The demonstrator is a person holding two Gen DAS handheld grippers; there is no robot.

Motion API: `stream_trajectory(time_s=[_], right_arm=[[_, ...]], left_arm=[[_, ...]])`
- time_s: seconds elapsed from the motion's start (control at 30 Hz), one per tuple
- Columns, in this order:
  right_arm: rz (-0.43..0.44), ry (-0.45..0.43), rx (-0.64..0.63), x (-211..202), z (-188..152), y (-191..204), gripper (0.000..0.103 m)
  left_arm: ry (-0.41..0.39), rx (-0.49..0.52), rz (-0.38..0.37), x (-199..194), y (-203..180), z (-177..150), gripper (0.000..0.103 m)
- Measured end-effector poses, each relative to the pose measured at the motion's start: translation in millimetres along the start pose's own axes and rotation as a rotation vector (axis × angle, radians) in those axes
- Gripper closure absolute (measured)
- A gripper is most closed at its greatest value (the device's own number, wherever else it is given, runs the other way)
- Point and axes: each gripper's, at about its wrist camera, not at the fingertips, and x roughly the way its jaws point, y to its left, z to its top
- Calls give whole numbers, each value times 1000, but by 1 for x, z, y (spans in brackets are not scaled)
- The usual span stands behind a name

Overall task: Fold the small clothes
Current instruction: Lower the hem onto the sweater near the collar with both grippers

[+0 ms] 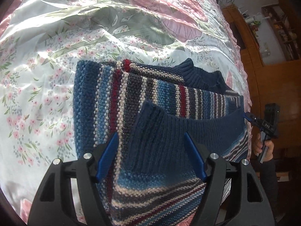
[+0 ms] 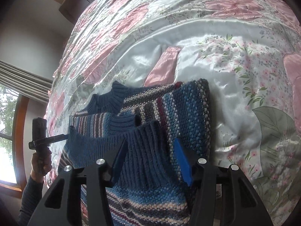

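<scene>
Your left gripper point(image 1: 151, 143) & right gripper point(image 2: 150, 150) each pinch the navy ribbed hem of the striped knit sweater point(image 1: 131, 94), jaws clamped on cloth at opposite ends of that edge, hem lifted above the rest. Sweater body lies partly folded on the floral satin bedspread point(image 1: 75, 28), sleeves tucked over it, collar at the far end. Pink strip point(image 2: 163, 66) on the spread just beyond the sweater. Wooden shelves point(image 1: 278, 30) past the bed edge on your right; window w/ curtain point(image 2: 22, 75) on your left.

Floral satin bedspread point(image 1: 79, 43) covers bed; wooden shelving point(image 1: 280, 28) beyond; window point(image 2: 7, 131) under pleated curtain point(image 2: 24, 81).
</scene>
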Motion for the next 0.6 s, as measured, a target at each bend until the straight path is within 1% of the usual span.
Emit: stream_trajectory(time_s=[0.13,0.27,0.3,0.33,0.37,0.43,0.47,0.5,0.53,0.57,0.6], right_arm=[[6,19,-10,9,4,-5,51],[24,24,-31,9,3,-3,50],[34,31,-45,9,2,0,50],[40,41,-59,9,0,2,54],[39,49,-71,10,-1,4,55],[40,58,-89,11,-5,8,60],[33,58,-96,11,-7,9,63],[29,53,-101,11,-8,10,72],[26,46,-105,10,-9,11,84],[23,36,-106,8,-10,11,89],[26,25,-106,5,-11,11,91]], left_arm=[[51,43,-20,14,-5,4,27],[56,46,-20,19,-4,5,28],[52,56,-26,18,-6,4,32],[55,73,-32,18,-8,2,54],[62,85,-20,20,-11,1,72],[72,107,2,24,-15,-2,84],[71,112,4,24,-16,-3,86],[66,116,3,24,-18,-3,88],[55,118,3,22,-20,-4,89],[39,114,-3,19,-21,-5,89],[23,112,-8,16,-22,-6,90]])
